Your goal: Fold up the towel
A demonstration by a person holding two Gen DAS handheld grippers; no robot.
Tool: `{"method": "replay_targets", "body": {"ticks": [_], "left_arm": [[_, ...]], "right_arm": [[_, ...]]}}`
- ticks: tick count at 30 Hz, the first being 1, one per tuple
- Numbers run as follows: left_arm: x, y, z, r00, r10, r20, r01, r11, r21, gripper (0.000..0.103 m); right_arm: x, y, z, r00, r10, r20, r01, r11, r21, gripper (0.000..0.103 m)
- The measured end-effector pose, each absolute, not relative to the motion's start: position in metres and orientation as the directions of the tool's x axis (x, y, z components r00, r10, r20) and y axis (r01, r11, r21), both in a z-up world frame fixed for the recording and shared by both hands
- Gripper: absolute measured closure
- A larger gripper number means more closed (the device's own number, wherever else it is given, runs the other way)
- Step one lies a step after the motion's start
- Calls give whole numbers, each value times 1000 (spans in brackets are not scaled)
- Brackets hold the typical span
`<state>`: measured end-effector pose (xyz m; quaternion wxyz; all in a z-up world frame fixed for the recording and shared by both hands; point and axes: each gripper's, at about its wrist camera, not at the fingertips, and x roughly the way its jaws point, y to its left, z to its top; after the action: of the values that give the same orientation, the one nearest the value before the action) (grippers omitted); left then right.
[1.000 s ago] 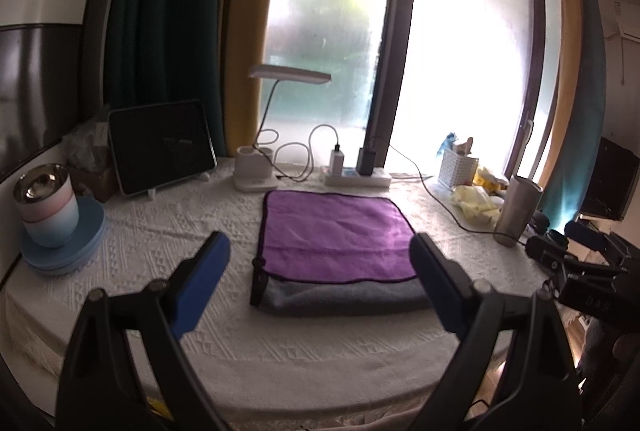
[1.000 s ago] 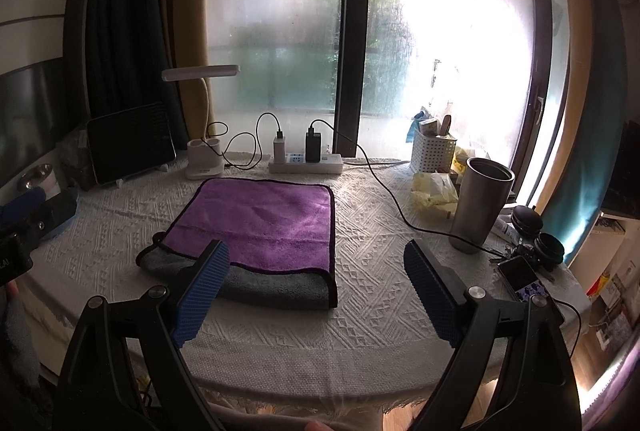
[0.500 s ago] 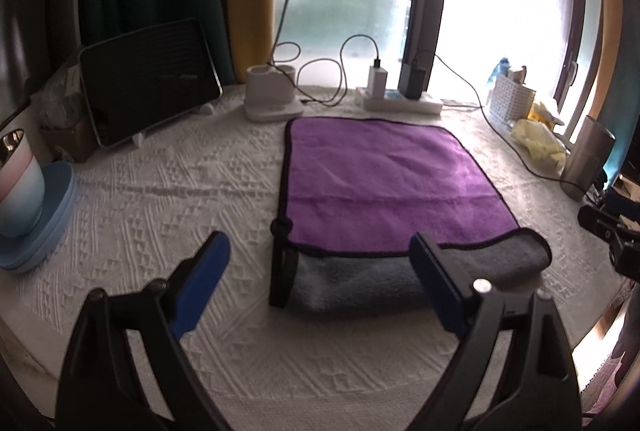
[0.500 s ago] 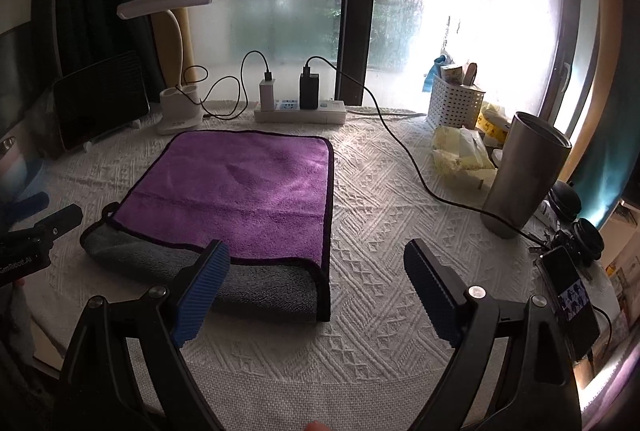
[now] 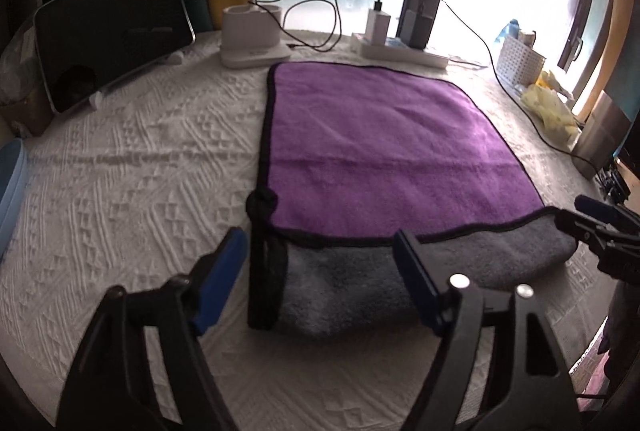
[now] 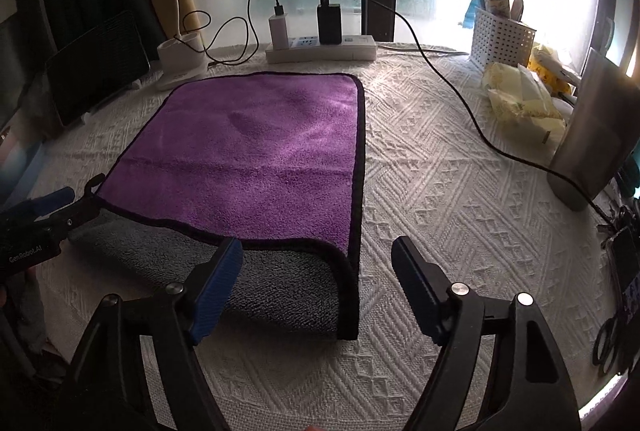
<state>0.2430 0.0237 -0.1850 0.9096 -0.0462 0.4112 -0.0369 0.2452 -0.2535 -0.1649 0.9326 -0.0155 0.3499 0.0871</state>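
At the near edge of the towel [image 6: 256, 151], left gripper [image 5: 320, 279] and right gripper [image 6: 316, 283] hover open-jawed over opposite corners, apparently poised to grasp.

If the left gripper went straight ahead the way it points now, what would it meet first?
Most likely the towel: the left gripper is open, its fingers straddling the near-left corner with the grey folded edge. Depth is unclear, so it may pass just above the cloth.
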Motion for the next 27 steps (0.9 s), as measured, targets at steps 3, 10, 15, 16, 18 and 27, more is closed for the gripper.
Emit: {"method": "replay_targets", "body": {"ticks": [3,10,15,16,18,27], "left_arm": [[247,25,-192,631,-128,-765,43,991,-130,47],[241,24,-193,659,-92,-746,40,995,-88,74],[240,19,-194,666,-86,-741,53,996,-68,81],[240,19,-194,664,-86,-743,51,996,-69,82],[241,20,-194,661,-88,-745,50,996,-74,88],[237,18,-188,679,-92,-728,46,995,-83,99]], "right_arm": [[252,-253,-174,720,172,-672,-181,982,58,28],[254,-250,-183,706,204,-678,-228,972,55,64],[253,-256,-181,720,219,-658,-238,969,63,90],[253,-257,-182,719,223,-659,-239,969,66,91],[254,-259,-183,711,234,-663,-246,966,77,91],[255,-256,-183,699,259,-666,-273,958,86,98]]}}
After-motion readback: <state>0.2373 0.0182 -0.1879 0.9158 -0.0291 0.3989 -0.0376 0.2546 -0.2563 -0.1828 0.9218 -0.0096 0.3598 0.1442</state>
